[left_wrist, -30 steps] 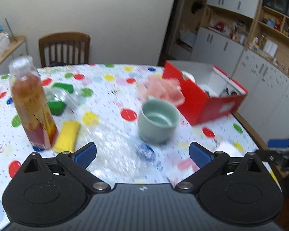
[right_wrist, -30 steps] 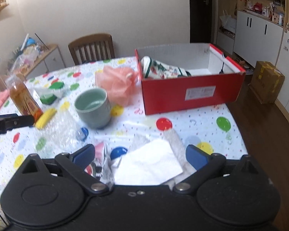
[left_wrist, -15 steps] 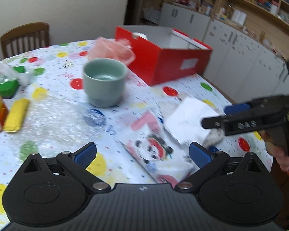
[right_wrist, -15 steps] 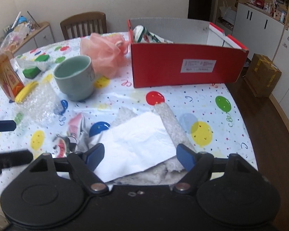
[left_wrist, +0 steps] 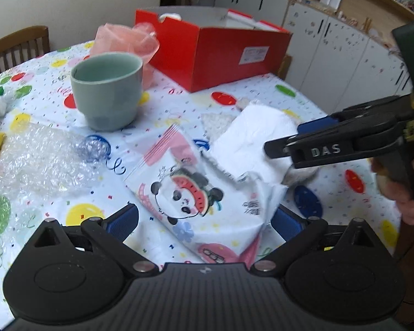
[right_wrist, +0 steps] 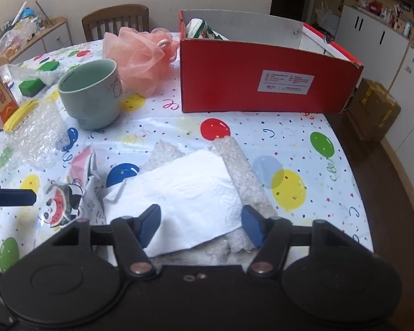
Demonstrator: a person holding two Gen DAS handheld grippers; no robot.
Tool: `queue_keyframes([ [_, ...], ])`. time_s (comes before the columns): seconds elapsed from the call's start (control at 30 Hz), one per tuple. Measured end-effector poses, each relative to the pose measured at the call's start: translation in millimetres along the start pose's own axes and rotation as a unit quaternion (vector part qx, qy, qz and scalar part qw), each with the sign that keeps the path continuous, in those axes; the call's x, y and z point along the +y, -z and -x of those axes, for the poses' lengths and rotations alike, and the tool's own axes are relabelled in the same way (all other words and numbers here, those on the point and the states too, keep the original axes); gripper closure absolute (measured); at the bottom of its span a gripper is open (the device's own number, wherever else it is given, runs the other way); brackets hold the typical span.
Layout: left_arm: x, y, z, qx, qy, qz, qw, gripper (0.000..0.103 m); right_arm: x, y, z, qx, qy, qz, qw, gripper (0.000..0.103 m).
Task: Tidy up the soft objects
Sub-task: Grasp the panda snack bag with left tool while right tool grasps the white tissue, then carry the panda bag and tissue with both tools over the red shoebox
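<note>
"DAS" in raised letters on the right hand-held gripper (left_wrist: 281,144).

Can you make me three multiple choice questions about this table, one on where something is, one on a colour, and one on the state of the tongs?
1. Where is the white tissue?
A. on the fuzzy cloth
B. inside the cup
C. on the chair

2. What colour is the box outside?
A. blue
B. red
C. green

3. How are the right tongs?
A. shut on the cup
B. holding the box
C. open over the tissue

Answers: 1 A, cloth edges show around the tissue. 2 B, its front wall is red. 3 C, both pads stand apart with tissue between.
</note>
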State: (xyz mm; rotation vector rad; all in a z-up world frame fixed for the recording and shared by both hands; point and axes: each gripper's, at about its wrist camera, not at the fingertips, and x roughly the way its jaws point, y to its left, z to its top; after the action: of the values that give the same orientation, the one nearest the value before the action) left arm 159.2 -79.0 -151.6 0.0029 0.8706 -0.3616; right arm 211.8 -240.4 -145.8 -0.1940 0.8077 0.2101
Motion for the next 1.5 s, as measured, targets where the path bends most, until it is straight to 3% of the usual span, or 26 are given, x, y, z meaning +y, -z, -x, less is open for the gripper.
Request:
queue_keyframes([
  [0.07, 1.7, 1.5, -4.9, 0.005, -0.006, 0.006, 0.9999, 0.002, 3.1, 0.4, -2.2, 0.001, 0.014, 0.013, 1.000, 0.053],
  [0.2, 4.4, 1.2, -7.7, 0.009, -0.005, 0.013, 0.9999, 0.018, 3.4, -0.2, -3.0, 0.001, 0.028, 0.017, 0.999, 0.068],
  [0.67, 12.5, -1.3, -0.5, 0.004, 0.017, 0.033, 0.9993, 0.051, 0.1, -2.1, 12.0, -0.020, 0.025, 0.020, 0.999, 0.103],
  [0.87, 18.4, -1.6, 3.4, 0.002, 0.015, 0.039, 0.9991, 0.057, 3.3, -11.3, 19.4, -0.041, -0.010, 0.042, 0.998, 0.102],
  [0.93, 20.0, -0.6, 4.7, 0.001, 0.014, 0.039, 0.9992, 0.057, 3.5, -15.1, 16.5, -0.038, -0.009, 0.053, 0.998, 0.098],
  [1.07, 24.5, 2.1, 7.7, -0.001, 0.009, 0.042, 0.9991, 0.058, -2.4, -19.7, 10.5, -0.039, -0.009, 0.054, 0.998, 0.048],
  [1.1, 25.7, 2.7, 8.5, -0.001, 0.009, 0.043, 0.9991, 0.058, -4.3, -21.0, 9.5, -0.041, -0.011, 0.051, 0.998, 0.044],
  [1.23, 28.0, 4.4, 9.9, -0.001, 0.010, 0.044, 0.9990, 0.058, -7.5, -23.3, -1.6, -0.031, -0.012, 0.056, 0.998, 0.046],
  [1.33, 27.9, 4.9, 10.4, -0.001, 0.010, 0.044, 0.9990, 0.058, -6.6, -23.1, -10.8, -0.020, -0.008, 0.064, 0.998, 0.053],
  [1.5, 28.1, 5.6, 10.7, -0.002, 0.010, 0.044, 0.9990, 0.058, -2.1, -21.5, -11.6, -0.022, 0.001, 0.081, 0.997, 0.079],
])
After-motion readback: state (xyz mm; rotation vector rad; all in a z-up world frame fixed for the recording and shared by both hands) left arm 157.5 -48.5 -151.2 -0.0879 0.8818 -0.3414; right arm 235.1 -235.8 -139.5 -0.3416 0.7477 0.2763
